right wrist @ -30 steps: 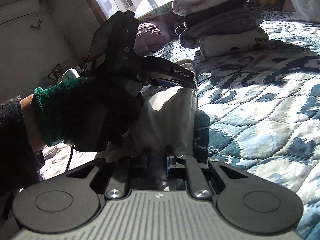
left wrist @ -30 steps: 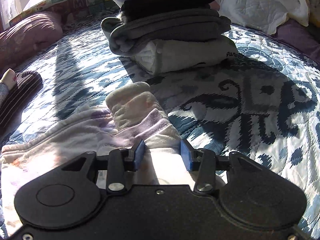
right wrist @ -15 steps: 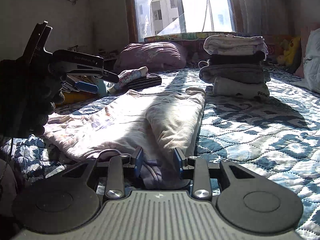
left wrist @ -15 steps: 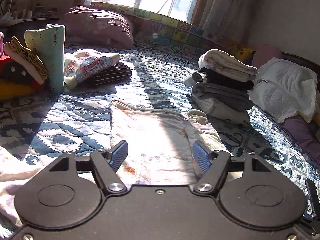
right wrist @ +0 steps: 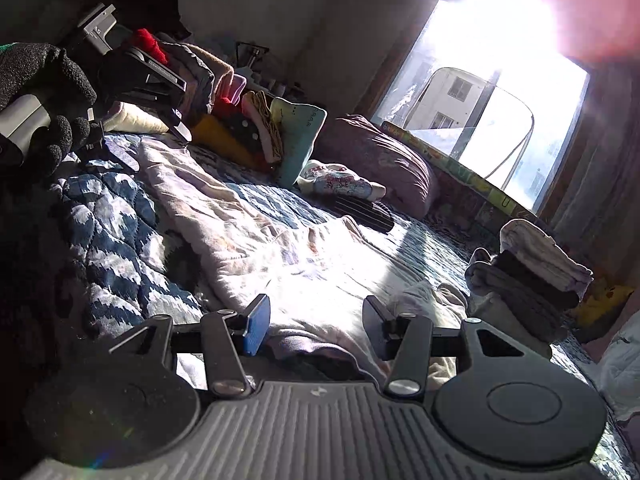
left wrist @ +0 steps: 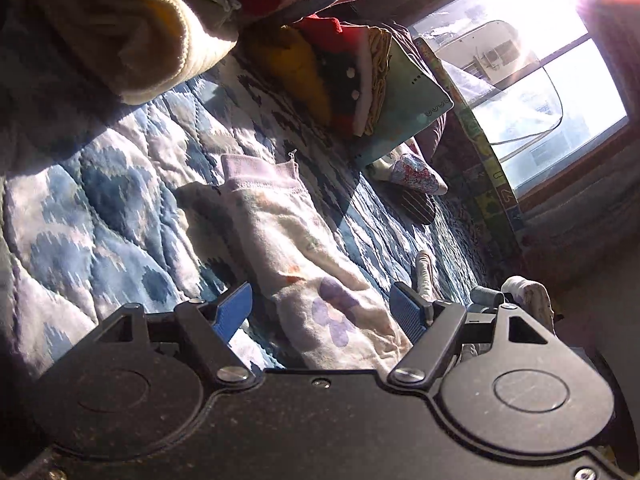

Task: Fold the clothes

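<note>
**Taking both ends of the garment for the next fold**

The left tongs (left wrist: 322, 312) are standing wide, with nothing between the blue pads (left wrist: 234, 311), and they are hovering just over one end of the pale garment (left wrist: 280, 232). The right tongs (right wrist: 312, 326) are also wide and empty, low over the other end of the same garment (right wrist: 248, 240), where the cloth is lying in bright sun. So the garment is stretched along the quilted bed (left wrist: 104, 216), between the two tools, and nobody is gripping it now.

I am judging that the step in hand is to catch both ends before a fold. To do it well, each tongs should be coming down on an edge, not on the middle, and should be taking all layers together; the hem (left wrist: 260, 178) with its stitched band looks like a good place, but it is lying farther from the left pads than the printed part. The cloth is thin and wrinkled, so a shallow bite may be slipping off. Both sides should be lifting at the same height, otherwise the fold is going crooked.

Farther away, the unfolded heap (left wrist: 344, 80) is lying close to the hem, so the lift should be staying clear of it. The folded stack (right wrist: 532, 276) is waiting near the window (right wrist: 500, 104).
</note>
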Demonstrator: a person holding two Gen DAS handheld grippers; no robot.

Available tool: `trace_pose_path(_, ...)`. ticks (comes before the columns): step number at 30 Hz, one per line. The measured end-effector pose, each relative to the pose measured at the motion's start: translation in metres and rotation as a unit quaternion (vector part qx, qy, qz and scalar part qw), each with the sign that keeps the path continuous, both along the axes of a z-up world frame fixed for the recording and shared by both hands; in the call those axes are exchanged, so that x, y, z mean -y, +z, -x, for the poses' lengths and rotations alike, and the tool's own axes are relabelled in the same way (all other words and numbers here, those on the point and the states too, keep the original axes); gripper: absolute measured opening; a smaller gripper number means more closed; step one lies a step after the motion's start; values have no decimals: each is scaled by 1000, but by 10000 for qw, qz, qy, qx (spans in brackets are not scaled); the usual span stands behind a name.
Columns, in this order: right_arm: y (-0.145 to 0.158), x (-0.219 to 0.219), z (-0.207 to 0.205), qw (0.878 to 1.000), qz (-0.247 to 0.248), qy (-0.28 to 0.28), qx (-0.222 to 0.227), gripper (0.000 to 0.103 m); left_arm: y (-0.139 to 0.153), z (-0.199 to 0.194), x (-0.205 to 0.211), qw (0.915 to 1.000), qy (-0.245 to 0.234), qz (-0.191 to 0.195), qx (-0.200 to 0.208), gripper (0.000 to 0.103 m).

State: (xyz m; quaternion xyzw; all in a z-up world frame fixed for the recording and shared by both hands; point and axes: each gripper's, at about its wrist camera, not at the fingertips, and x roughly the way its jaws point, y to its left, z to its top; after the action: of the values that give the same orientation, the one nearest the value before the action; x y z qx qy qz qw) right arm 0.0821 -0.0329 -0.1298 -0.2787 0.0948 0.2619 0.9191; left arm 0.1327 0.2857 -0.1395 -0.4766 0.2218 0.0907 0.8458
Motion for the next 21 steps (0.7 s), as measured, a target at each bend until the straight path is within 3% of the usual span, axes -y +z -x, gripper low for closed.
trace_pose_path(4, -3, -40, 5, 9991, -7, 324, -282, 53, -3, 3, -13, 9996, 255, 63, 39, 75)
trace_pose_path(9, 4, -50, -4, 9892, -853, 257, -1160, 54, -12, -14, -24, 9992, 337, -135, 189, 68)
trace_pose_path(10, 5, -47, -9, 9847, -1054, 188, -1372, 54, -12, -19, -24, 9991, 310, -207, 203, 61)
trace_pose_path(11, 8, -42, -14, 9796, -1250, 107, -1568, 55, -13, -23, -23, 9992, 244, -248, 201, 35)
trace_pose_path(12, 10, -35, -20, 9724, -1500, 17, -1785, 56, -14, -29, -21, 9994, 156, -241, 183, 21)
trace_pose_path(13, 11, -28, -26, 9648, -1738, -57, -1971, 59, -15, -35, -19, 9995, 70, -240, 177, 16)
trace_pose_path(15, 16, -5, -42, 9380, -2480, -262, -2409, 61, -6, -41, -3, 9978, -158, -451, 451, 12)
trace_pose_path(17, 19, 20, -57, 9033, -3245, -479, -2765, 65, 10, -47, 20, 9927, -494, -845, 710, 12)
trace_pose_path(20, 17, 62, -77, 8424, -4310, -756, -3143, 68, 33, -62, 70, 9744, -1173, -1523, 1167, 12)
trace_pose_path(21, 17, 73, -82, 8276, -4547, -826, -3186, 68, 37, -65, 89, 9666, -1410, -1756, 1221, 12)
